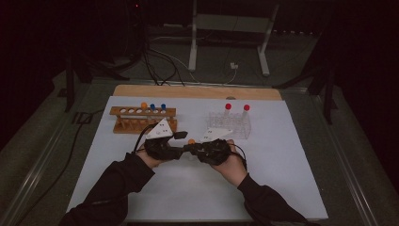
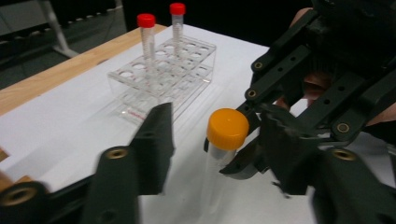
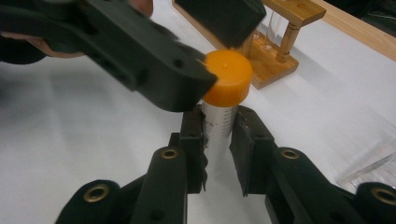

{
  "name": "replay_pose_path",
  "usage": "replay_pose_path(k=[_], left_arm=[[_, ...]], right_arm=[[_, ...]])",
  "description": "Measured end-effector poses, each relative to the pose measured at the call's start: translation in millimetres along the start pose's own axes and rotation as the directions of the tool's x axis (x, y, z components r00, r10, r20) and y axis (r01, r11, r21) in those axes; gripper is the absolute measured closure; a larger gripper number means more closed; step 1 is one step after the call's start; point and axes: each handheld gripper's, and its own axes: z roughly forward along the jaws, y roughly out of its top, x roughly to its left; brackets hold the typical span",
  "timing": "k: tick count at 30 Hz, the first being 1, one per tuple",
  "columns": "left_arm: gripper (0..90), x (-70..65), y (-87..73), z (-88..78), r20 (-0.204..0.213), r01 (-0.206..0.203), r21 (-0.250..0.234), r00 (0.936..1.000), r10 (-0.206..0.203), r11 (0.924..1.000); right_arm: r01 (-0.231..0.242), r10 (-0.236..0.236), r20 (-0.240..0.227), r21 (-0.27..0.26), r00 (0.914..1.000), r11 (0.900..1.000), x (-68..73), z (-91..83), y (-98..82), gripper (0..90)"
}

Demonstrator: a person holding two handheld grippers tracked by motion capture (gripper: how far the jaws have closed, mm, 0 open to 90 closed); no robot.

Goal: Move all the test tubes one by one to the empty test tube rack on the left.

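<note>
Orange-capped clear tube [image 3: 223,100], black claws

So I've got this clear plastic tube [image 3: 218,126] with an orange screw cap [image 3: 227,84] standing upright over the white sheet, roughly mid-table, between the wooden rack and the clear acrylic one. Faint graduation marks run down its side. My right-hand jaws pinch the body just under the cap, and my left-hand jaws sit either side of the cap.
</note>
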Motion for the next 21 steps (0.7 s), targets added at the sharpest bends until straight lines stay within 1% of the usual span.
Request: replay_pose_path(k=[4,7,8,9,13,14,17,19,20,21], left_arm=[[60.6,0.1,-1.1,3.4,0.013,-0.014,0.001,0.9998,0.014,0.9999],[66.6,-0.4,-0.7,5.3,0.018,-0.016,0.001,0.9997,0.016,0.9999],[68.3,-0.4,-0.3,5.9,0.027,-0.013,0.004,0.9996,0.013,0.9999],[70.4,-0.7,-0.1,6.1,0.024,-0.021,0.007,0.9995,0.021,0.9998],[71.6,-0.4,0.7,6.7,0.029,-0.024,0.009,0.9993,0.024,0.9997],[71.7,-0.2,1.0,6.6,0.029,-0.033,0.011,0.9991,0.033,0.9994],[71.9,-1.1,2.3,6.2,0.023,-0.043,0.007,0.9988,0.043,0.999],[71.9,0.1,3.8,4.7,0.025,-0.04,0.005,0.9989,0.04,0.9992],[71.9,0.6,4.5,3.6,0.018,-0.041,0.005,0.999,0.041,0.9991],[72.0,1.7,5.0,2.3,0.022,-0.038,0.006,0.999,0.038,0.9992]], right_arm=[[-0.002,0.002,-0.001,0.0,1.0,1.0,-0.2,-0.3,0.3,75.6],[-0.005,0.005,0.0,0.002,1.0,1.0,-1.1,-0.3,0.3,75.6],[-0.009,0.009,-0.001,0.002,1.0,1.0,-1.4,-0.3,0.1,75.7],[-0.012,0.012,-0.002,0.0,0.9999,1.0,-1.7,-0.2,-0.2,75.6],[-0.016,0.016,-0.002,-0.003,0.9999,1.0,-2.3,-0.7,-1.4,75.6],[-0.02,0.02,-0.005,-0.006,0.9998,1.0,-2.6,-0.8,-1.6,75.5],[-0.023,0.023,-0.005,-0.016,0.9997,1.0,-2.9,-1.4,-2.0,75.3],[-0.032,0.031,-0.012,-0.025,0.9994,0.999,-3.9,-2.4,-2.1,74.3],[-0.037,0.036,-0.013,-0.033,0.9993,0.999,-4.2,-3.1,-2.1,71.9],[-0.04,0.039,-0.013,-0.036,0.9991,0.999,-5.0,-3.9,-2.1,68.5]])
